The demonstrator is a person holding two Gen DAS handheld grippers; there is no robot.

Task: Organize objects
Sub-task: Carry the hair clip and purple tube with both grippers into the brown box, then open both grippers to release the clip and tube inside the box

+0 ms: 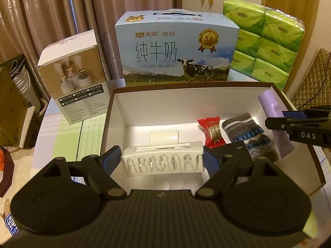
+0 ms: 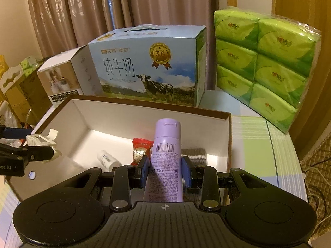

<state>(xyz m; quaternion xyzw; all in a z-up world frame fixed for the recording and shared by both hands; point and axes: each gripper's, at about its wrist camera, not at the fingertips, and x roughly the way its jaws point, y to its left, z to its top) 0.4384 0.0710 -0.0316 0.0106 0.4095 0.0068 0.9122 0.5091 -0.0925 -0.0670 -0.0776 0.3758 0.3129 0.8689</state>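
Grippers work over an open storage box [image 1: 115, 111] on a pale checked table [image 1: 68, 136], each carrying something to be sorted. The left gripper [image 1: 163, 160] clenches a white slotted holder [image 1: 163, 161] lengthwise between its blue pads, held above the box's near-left floor; the right gripper [image 2: 165, 170] grips a lilac bottle [image 2: 166, 155] at its printed middle, cap pointing toward 12 o'clock over the box's right half. Already lying in the box are a red-wrapped candy [image 1: 212, 133], a folded grey patterned sock [image 1: 248, 136] at 3 o'clock of the candy, and, seen from the right wrist, a small white bottle [image 2: 107, 159] on its side at 9 o'clock of the candy. Crowding the box's far wall, from 10 to 2 o'clock, stand a white appliance carton [image 1: 76, 78], a blue milk carton [image 1: 175, 49] showing a cow, and a stacked pack of green tissues [image 1: 264, 41], all close behind the rim. Brown curtains [image 1: 62, 10] hang behind them. Cardboard boxes [image 2: 22, 91] clutter the space off the table's left edge at 9 o'clock, and a quilted tan cover [image 1: 310, 82] sits off its right edge.
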